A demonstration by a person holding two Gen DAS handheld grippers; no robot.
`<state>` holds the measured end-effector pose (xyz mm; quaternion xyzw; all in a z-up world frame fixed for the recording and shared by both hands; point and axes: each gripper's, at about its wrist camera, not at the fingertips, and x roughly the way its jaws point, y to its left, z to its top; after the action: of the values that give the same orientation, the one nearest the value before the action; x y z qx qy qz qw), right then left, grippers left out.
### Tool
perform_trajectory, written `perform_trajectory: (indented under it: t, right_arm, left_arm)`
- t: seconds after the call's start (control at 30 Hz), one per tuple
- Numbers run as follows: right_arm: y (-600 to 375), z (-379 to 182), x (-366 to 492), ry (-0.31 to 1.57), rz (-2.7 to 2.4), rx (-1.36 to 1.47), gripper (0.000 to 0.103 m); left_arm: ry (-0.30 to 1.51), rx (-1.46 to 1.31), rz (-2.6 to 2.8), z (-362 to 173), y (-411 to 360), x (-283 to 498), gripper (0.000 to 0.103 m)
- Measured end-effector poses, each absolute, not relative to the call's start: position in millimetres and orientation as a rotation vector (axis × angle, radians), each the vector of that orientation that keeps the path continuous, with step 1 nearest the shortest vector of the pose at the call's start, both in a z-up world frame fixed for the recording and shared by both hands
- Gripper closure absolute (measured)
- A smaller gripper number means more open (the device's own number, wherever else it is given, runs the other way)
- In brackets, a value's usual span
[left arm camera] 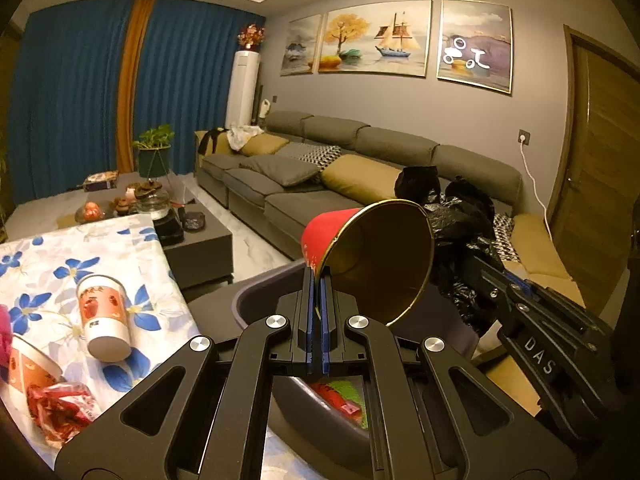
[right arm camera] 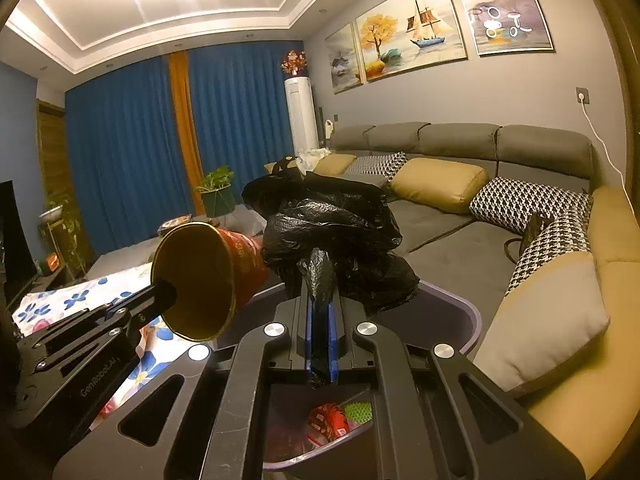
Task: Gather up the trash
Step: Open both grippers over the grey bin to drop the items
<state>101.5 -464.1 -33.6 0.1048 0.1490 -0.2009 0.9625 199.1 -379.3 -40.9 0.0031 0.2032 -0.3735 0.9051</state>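
My left gripper [left arm camera: 319, 280] is shut on the rim of a red paper cup [left arm camera: 376, 256] with a gold inside, held tilted over a purple-grey bin [left arm camera: 256, 304]. In the right wrist view the same cup [right arm camera: 200, 280] hangs at the left gripper's [right arm camera: 166, 294] tip, left of the bin's rim [right arm camera: 460, 312]. My right gripper [right arm camera: 320, 292] is shut on a crumpled black plastic bag [right arm camera: 332, 232] above the bin; in the left wrist view the right gripper [left arm camera: 480, 264] and the bag [left arm camera: 460, 216] sit to the right of the cup. Red and green wrappers [right arm camera: 332, 420] lie in the bin.
A table with a blue-flowered cloth [left arm camera: 60, 264] stands left of the bin, with a tipped paper cup [left arm camera: 104, 316], a second cup [left arm camera: 28, 364] and a red wrapper [left arm camera: 64, 408] on it. A grey sofa [left arm camera: 320, 184] with cushions runs behind, and a dark coffee table [left arm camera: 200, 240] is beyond.
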Motion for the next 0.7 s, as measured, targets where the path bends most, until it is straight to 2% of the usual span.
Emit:
perform_trajectory:
  t: [0.33, 0.4, 0.43, 0.47, 0.5, 0.53, 0.57, 0.63, 0.7]
  right_arm:
    - [-464, -33, 108, 0.308, -0.419, 0.217, 0.095]
    - [-467, -34, 108, 0.311, -0.423, 0.225, 0.092]
    - [-465, -32, 109, 0.312, -0.425, 0.227, 0.087]
    - [-466, -32, 109, 0.313, -0.431, 0.228, 0.08]
    - [-467, -32, 109, 0.313, -0.434, 0.23, 0.078]
    - [-467, -32, 108, 0.312, -0.435, 0.233, 0.074]
    - [-468, -32, 108, 0.311, -0.437, 0.235, 0.067]
    - [-469, -31, 106, 0.305, -0.444, 0.237, 0.057]
    - [-469, -31, 103, 0.298, -0.453, 0.24, 0.054]
  left_arm:
    - [0.441, -0.001, -0.785, -47, -389, 206, 0.101]
    - [0.446, -0.005, -0.795, -48, -390, 207, 0.101]
    - [0.446, -0.008, -0.8, -48, -390, 208, 0.101]
    - [0.451, -0.006, -0.807, -49, -391, 209, 0.097]
    - [0.459, -0.002, -0.815, -50, -392, 209, 0.093]
    - [0.465, 0.004, -0.812, -51, -392, 210, 0.079]
    - [0.466, 0.005, -0.805, -52, -391, 210, 0.06]
    - [0.456, -0.012, -0.779, -53, -387, 210, 0.044]
    - [0.454, -0.031, -0.749, -52, -380, 210, 0.032]
